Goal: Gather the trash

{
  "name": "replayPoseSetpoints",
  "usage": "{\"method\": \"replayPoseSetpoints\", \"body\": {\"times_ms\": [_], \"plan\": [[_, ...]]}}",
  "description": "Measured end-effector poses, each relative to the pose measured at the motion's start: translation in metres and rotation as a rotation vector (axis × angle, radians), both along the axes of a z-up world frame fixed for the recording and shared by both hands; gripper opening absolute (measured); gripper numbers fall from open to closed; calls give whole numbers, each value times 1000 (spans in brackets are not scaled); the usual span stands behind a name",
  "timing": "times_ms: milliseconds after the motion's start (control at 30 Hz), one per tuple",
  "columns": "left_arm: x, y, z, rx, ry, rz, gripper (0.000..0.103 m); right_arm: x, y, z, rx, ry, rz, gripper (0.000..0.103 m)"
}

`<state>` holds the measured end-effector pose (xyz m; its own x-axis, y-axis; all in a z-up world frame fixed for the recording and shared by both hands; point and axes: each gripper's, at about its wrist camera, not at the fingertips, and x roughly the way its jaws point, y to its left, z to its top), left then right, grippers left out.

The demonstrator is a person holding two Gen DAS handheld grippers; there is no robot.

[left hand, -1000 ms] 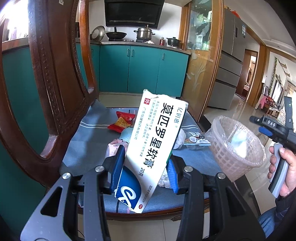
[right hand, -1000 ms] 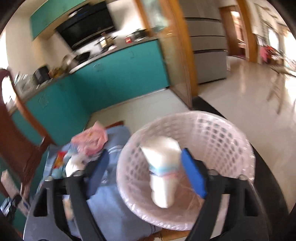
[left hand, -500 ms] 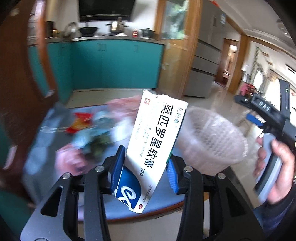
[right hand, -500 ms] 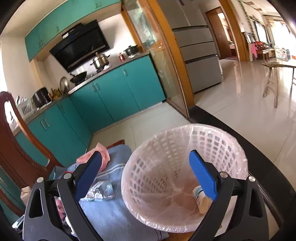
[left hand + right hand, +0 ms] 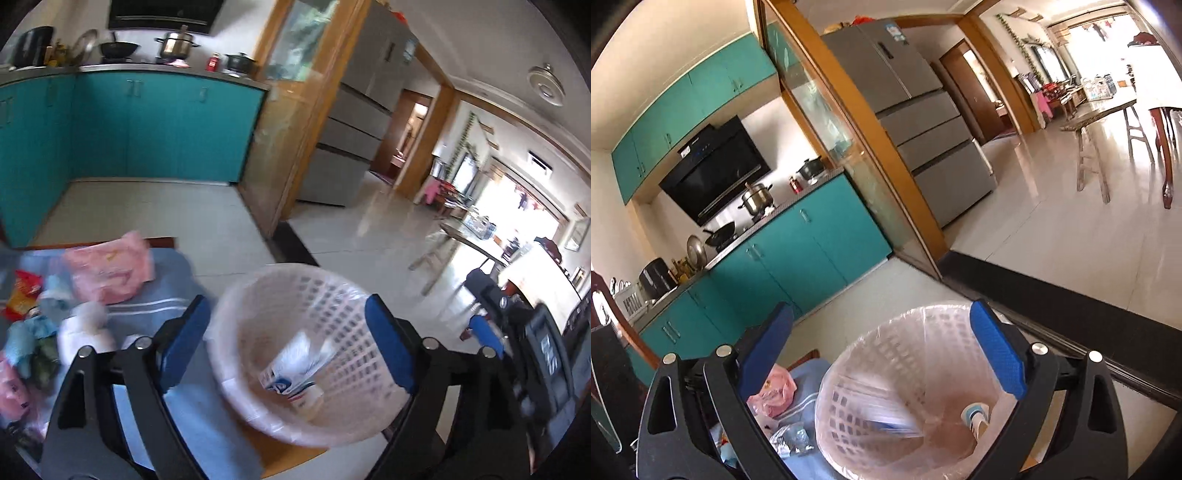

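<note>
A white lattice basket lined with clear plastic stands at the right end of the blue chair cushion. Inside it lie the white and blue medicine box and a small bottle. My left gripper hangs over the basket; its jaws are opening with nothing between them. My right gripper is open and empty above the basket's rim, with the box blurred and the bottle below it. It also shows at the right of the left wrist view.
Loose trash lies on the cushion left of the basket: a pink bag, a red snack wrapper, white tissue and a crumpled clear wrapper. Teal cabinets and a wood-framed glass partition stand behind.
My left gripper swung right from the trash pile to over the basket and opened; the medicine box dropped in. My right gripper let go of a white bottle into the basket and rose.
</note>
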<state>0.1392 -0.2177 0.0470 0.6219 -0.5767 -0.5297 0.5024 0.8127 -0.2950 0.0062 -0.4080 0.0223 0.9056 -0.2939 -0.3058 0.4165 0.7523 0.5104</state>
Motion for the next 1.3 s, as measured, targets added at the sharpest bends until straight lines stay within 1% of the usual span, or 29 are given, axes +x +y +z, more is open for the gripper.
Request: {"method": "replayPoseSetpoints", "body": {"times_ms": [67, 133, 167, 200, 300, 367, 433, 467, 533, 567, 600, 700, 800, 867, 967, 1033, 1100, 1200, 1300], "plan": [[-11, 30, 0, 41, -24, 51, 91, 5, 7, 1, -16, 15, 39, 94], [-31, 72, 2, 99, -70, 113, 93, 10, 19, 2, -44, 37, 88, 94], [-37, 86, 4, 114, -87, 135, 94, 13, 26, 2, -60, 51, 114, 94], [-48, 111, 8, 134, -112, 171, 96, 16, 34, 2, -75, 63, 142, 94], [-76, 167, 13, 169, -147, 281, 99, 19, 62, 3, -112, 77, 220, 94], [-89, 195, 12, 163, -150, 353, 99, 19, 81, 3, -145, 89, 265, 94], [-103, 224, 4, 136, -146, 415, 99, 18, 104, 1, -176, 104, 316, 94], [-110, 237, -5, 115, -142, 449, 99, 18, 115, -2, -189, 115, 340, 95], [-115, 252, -20, 109, -140, 486, 99, 18, 140, -6, -216, 142, 385, 96], [-113, 255, -27, 128, -129, 499, 99, 16, 153, -9, -233, 152, 407, 96], [-109, 256, -34, 160, -95, 485, 99, 16, 162, -11, -245, 160, 423, 97], [-108, 254, -36, 142, -78, 431, 99, 9, 194, -24, -293, 204, 496, 97], [-110, 250, -37, 156, -67, 417, 99, 3, 213, -26, -309, 215, 540, 97], [-110, 245, -38, 161, -58, 403, 99, 1, 223, -27, -331, 212, 549, 97], [-109, 234, -43, 183, -46, 378, 99, 2, 226, -26, -358, 211, 546, 97], [-111, 230, -45, 199, -46, 367, 99, 5, 223, -29, -334, 218, 549, 97], [-110, 229, -45, 198, -43, 367, 99, 5, 220, -30, -310, 223, 557, 97], [-108, 228, -46, 195, -38, 368, 100, 5, 220, -29, -327, 220, 551, 97], [-106, 226, -48, 196, -31, 368, 99, 5, 218, -30, -322, 220, 552, 97]]}}
